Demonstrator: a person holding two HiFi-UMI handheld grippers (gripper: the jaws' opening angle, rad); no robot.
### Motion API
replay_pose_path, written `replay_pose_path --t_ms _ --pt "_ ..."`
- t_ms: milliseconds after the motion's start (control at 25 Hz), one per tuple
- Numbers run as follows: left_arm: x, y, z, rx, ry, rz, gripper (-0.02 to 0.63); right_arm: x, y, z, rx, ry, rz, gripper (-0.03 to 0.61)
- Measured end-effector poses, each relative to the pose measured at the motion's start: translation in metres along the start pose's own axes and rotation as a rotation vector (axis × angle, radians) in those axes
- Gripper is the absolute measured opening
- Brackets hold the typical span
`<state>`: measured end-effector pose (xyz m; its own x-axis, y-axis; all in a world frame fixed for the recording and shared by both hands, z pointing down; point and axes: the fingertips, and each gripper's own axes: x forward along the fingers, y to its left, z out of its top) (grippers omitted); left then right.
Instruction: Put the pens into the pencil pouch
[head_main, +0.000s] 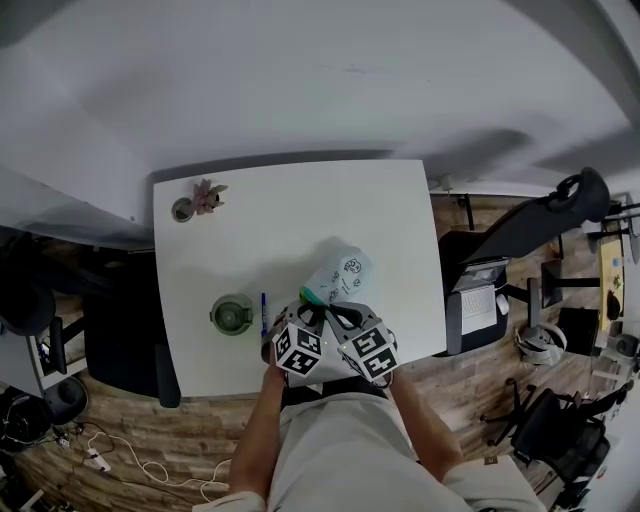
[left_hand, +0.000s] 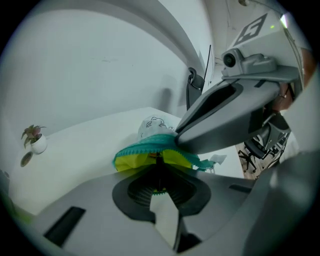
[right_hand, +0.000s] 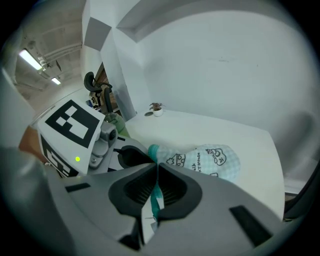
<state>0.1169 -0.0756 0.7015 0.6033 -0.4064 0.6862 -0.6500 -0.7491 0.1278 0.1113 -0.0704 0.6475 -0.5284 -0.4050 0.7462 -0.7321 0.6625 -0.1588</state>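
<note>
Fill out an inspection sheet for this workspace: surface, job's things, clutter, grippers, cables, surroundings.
Surface: white square table, set against a white wall.
Job's things: pale blue printed fabric pencil pouch with a teal zipper, its yellow lining showing at the mouth; one blue pen lying on the table, outside the pouch.
Clutter: round green container beside the pen; small potted plant at the far corner.
Grippers: left gripper and right gripper, jaws of each shut on the pouch's zipper edge.
Cables: white cable on the floor.
Surroundings: wooden floor, black office chair.
</note>
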Motion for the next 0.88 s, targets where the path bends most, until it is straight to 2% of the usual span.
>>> replay_pose_path --t_ms 360,600,880 --pt "0.008 0.004 0.002 0.002 -0.032 0.029 0.044 0.002 0.000 -0.002 0.016 -0.002 0.007 0.014" --pt "-0.005 0.003 -0.005 -0.017 -0.028 0.058 0.132 0.003 -0.001 -0.001 0.009 -0.002 0.008 0.014" --pt "-0.041 0.006 -0.027 -0.030 -0.021 0.130 0.137 0.005 0.002 0.000 -0.007 0.002 0.015 0.014"
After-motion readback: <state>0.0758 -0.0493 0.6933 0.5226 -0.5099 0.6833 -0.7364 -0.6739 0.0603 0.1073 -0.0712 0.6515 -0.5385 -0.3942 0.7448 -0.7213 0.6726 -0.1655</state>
